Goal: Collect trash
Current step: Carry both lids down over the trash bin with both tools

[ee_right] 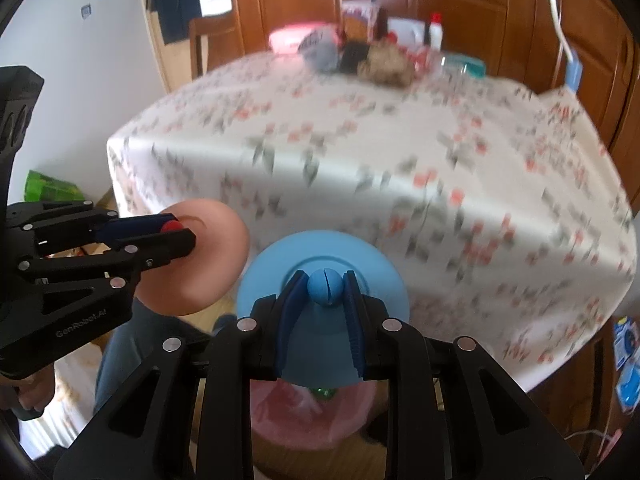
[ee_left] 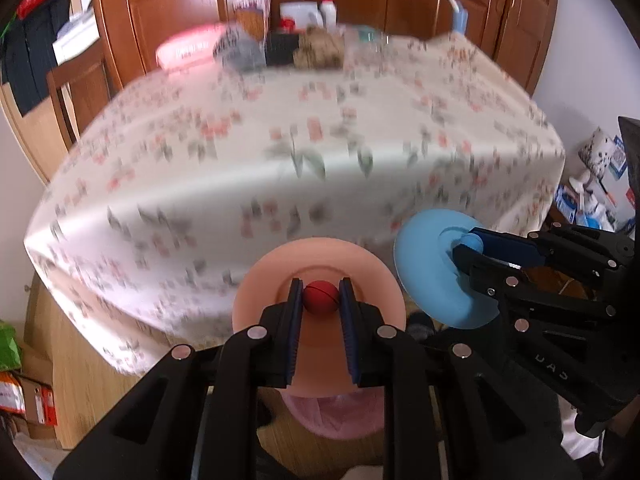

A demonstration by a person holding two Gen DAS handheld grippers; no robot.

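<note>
My left gripper is shut on the red knob of a peach round lid and holds it in the air before the table's front edge. My right gripper is shut on the blue knob of a blue round lid. Each shows in the other view: the blue lid at the right, the peach lid at the left. Below the lids stands a bin with a pink liner, also in the left wrist view; something green lies inside.
A table with a floral cloth fills the middle. At its far edge stand bottles, a pink tray, a grey bundle and a brown bundle. A wooden chair is at the left. Boxes lie on the floor at both sides.
</note>
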